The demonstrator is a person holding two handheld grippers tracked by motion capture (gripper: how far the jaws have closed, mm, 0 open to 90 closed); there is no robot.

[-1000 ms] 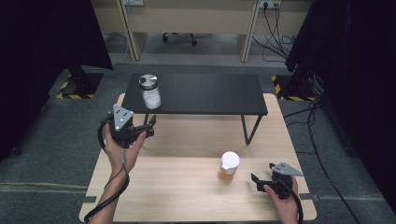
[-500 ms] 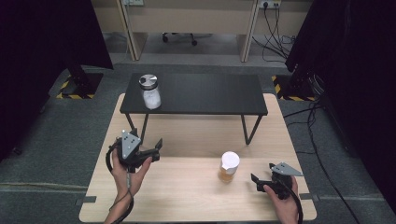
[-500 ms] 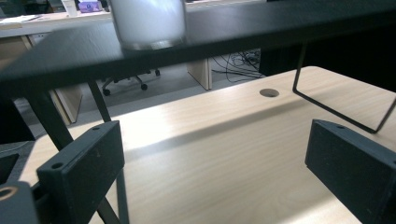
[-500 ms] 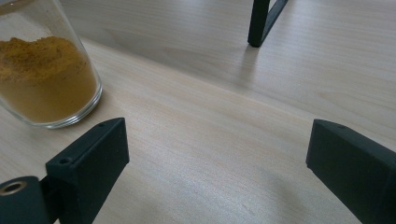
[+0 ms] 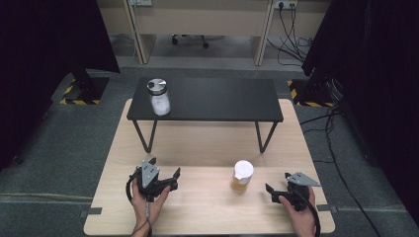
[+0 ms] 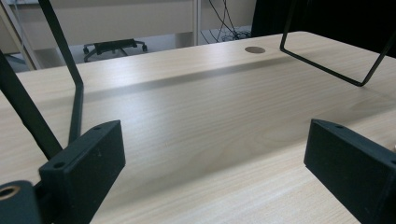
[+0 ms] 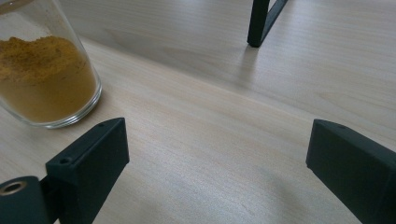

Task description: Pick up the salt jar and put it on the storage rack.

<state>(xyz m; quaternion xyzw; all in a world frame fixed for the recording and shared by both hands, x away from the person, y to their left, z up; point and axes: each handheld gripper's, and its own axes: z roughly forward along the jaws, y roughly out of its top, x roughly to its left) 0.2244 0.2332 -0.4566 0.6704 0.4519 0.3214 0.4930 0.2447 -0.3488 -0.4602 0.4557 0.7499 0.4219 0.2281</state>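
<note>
A glass jar of orange-brown powder with a white lid (image 5: 242,176) stands on the wooden table (image 5: 207,148), right of the middle. My right gripper (image 5: 277,181) rests open just right of it, with nothing between its jaws. The right gripper view has the jar (image 7: 44,79) at upper left, outside the open right gripper (image 7: 217,154). My left gripper (image 5: 164,167) is held low over the table's near left part, open and holding nothing. In its own view the left gripper (image 6: 215,154) frames bare wood. A second jar with a metal lid and white contents (image 5: 159,97) stands on the black shelf.
A low black shelf (image 5: 217,98) on thin wire legs (image 5: 264,140) spans the far half of the table. Its legs (image 6: 70,84) stand ahead of the left gripper. Dark curtains flank both sides, and cables (image 5: 326,128) run along the floor at right.
The left hand has come down and toward the table's near edge, from in front of the shelf to low over the wood. The right hand and both jars have stayed put.
</note>
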